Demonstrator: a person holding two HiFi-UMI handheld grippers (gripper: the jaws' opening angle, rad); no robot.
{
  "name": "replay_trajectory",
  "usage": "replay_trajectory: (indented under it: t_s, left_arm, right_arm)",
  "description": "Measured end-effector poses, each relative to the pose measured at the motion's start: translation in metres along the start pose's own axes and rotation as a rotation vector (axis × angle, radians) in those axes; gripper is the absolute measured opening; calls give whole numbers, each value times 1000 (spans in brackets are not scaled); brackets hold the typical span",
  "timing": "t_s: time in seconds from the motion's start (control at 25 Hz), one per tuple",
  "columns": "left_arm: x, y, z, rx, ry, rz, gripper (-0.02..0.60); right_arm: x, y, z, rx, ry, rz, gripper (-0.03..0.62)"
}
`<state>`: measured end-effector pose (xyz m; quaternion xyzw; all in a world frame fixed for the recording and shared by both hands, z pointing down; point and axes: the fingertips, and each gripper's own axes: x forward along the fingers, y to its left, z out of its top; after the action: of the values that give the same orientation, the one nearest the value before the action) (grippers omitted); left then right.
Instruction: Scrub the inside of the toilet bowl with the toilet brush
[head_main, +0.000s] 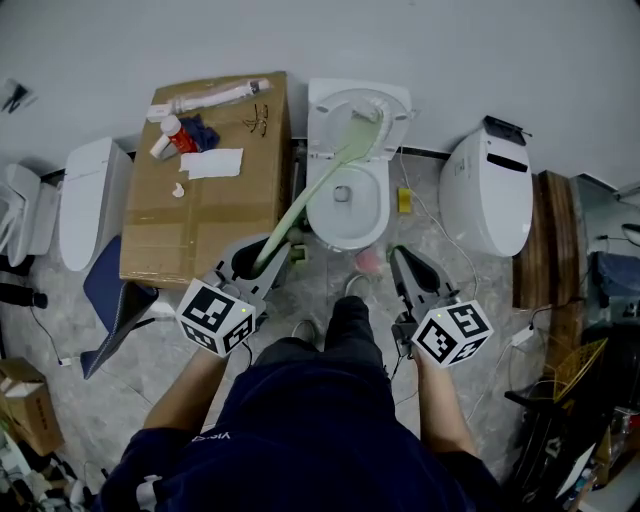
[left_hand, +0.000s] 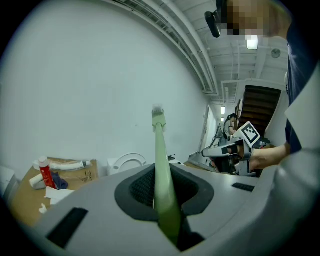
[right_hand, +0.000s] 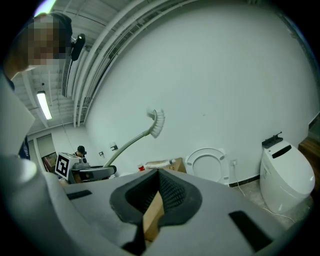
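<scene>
Cardboard box (head_main: 200, 215): stands just left of the toilet, with a red-capped bottle and papers on it; it plays no part in the move.
Left hand-held gripper (head_main: 262, 262): clenched on the lower end of the toilet brush (head_main: 318, 182); its own view shows the pale green handle (left_hand: 162, 175) pinched between the jaws.
Brush axis: the handle runs from this gripper forward and to the right, and curves to the bristle head (head_main: 372, 112) at its far end.
Bristle head: held up in the air, out of the bowl; the right gripper view shows it (right_hand: 156, 122) against the wall, well above the raised seat.
Toilet bowl (head_main: 372, 215): open, straight ahead of the person, forward and right of the left gripper and below the middle of the handle.
Coming move: as I judge it, the head has to tip down and draw back toward the person to get inside the bowl.
Right hand-held gripper (head_main: 405, 265): jaws drawn together, off the brush, near the bowl's front right. A tan strip shows in the slit; I cannot tell what it is.
Nearer hand: the left, which already has the brush.
</scene>
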<state>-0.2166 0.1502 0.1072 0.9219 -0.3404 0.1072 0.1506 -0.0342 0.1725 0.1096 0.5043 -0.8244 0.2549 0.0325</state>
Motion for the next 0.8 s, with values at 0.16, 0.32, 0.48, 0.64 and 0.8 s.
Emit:
replay_trajectory:
  t_s: [0.16, 0.32, 0.48, 0.64, 0.8]
  left_arm:
    - [21, 4, 6, -1, 5, 10, 67]
    - [45, 7, 12, -10, 13, 25, 67]
    - [71, 9, 18, -20, 23, 45, 67]
    - [103, 12, 26, -28, 29, 64, 67]
    - [133, 13, 36, -33, 38, 82, 67]
  right_arm:
    - [11, -19, 10, 4, 8, 13, 5]
    - [21, -42, 18, 11, 24, 24, 5]
    - [31, -69, 31, 12, 35, 44, 5]
    - [43, -100, 42, 16, 54, 58, 5]
    - [54, -129, 56, 20, 69, 78, 5]
